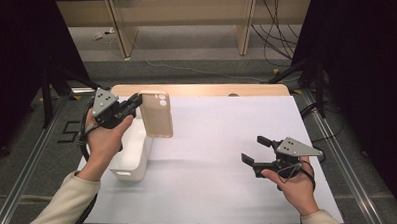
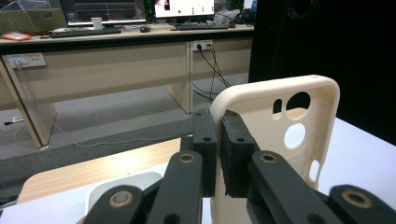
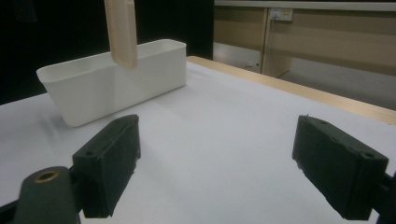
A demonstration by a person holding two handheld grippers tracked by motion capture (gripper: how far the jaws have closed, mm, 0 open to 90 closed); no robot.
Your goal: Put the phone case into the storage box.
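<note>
Position of the phone case relative to the bin governs the coming move.

1. Left side. The left gripper (image 1: 134,103) is raised above the table (image 1: 214,191), its jaws clamped on one long edge of the phone case (image 1: 156,116). In the left gripper view the two black pads (image 2: 205,140) pinch the cream wall of the case between them, near the end with the camera cutouts.

2. Case orientation. The case hangs clear of the table with its long axis roughly vertical, cutouts at the top. It extends from the left gripper toward the table's middle.

3. Bin. The white bin (image 1: 133,159) stands on the table below the left hand, its long axis running away from the person. From above, the lower end of the case appears just over the bin's far right rim; in the right gripper view the lower end hangs just in front of the bin's wall (image 3: 93,93). Whether it is over the opening or just outside it cannot be told.

4. Right side. The right gripper (image 1: 255,150) is held low above the table well apart from the bin, jaws spread wide with nothing between them, pointing toward the bin.

5. Judgement. The left hand is the nearer one; placing the case likely needs a short shift toward the person's left, then a descent.
</note>
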